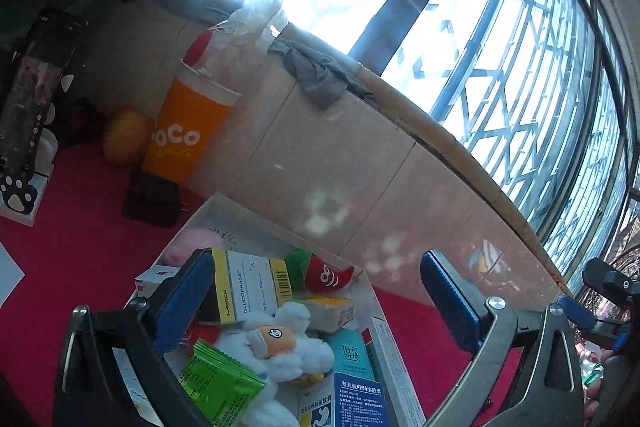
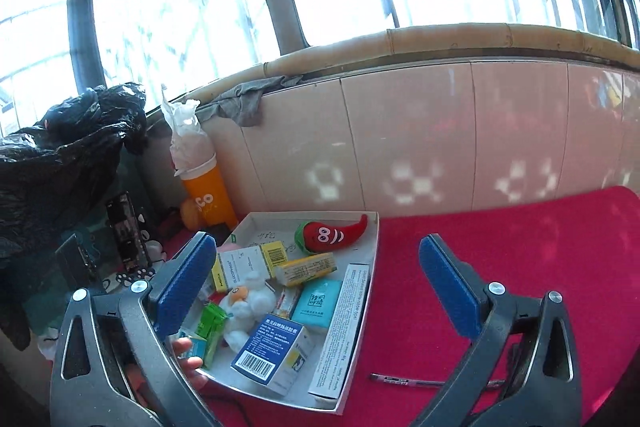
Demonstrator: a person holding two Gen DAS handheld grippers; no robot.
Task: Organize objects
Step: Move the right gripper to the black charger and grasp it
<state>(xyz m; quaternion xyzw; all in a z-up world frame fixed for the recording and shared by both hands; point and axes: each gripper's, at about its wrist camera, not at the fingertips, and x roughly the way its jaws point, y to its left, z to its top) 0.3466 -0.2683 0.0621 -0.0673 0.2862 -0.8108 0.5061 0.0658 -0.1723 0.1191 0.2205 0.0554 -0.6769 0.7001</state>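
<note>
A shallow white box (image 2: pixel 374 247) lies on the red cloth and holds several items. Among them are a red chili plush (image 2: pixel 332 233), a white sheep plush (image 2: pixel 244 307), a blue medicine box (image 2: pixel 276 351), a teal tissue pack (image 2: pixel 318 301) and a long white carton (image 2: pixel 344 327). My right gripper (image 2: pixel 316 281) hangs open above the box's near side, nothing between its pads. My left gripper (image 1: pixel 316 301) is open too, low over the same box (image 1: pixel 240 227), with a yellow-edged Glucophage box (image 1: pixel 248 287) just past its left pad. A person's fingers (image 2: pixel 188 351) rest at the box's near-left edge.
A dark pen (image 2: pixel 432 381) lies on the red cloth (image 2: pixel 520 247) right of the box. An orange cup (image 2: pixel 208 197), a black plastic bag (image 2: pixel 68 155) and a grey rag (image 2: pixel 244 103) sit along the tiled wall under the window. A blue pad (image 1: pixel 576 311) of the other gripper shows at the left wrist view's right edge.
</note>
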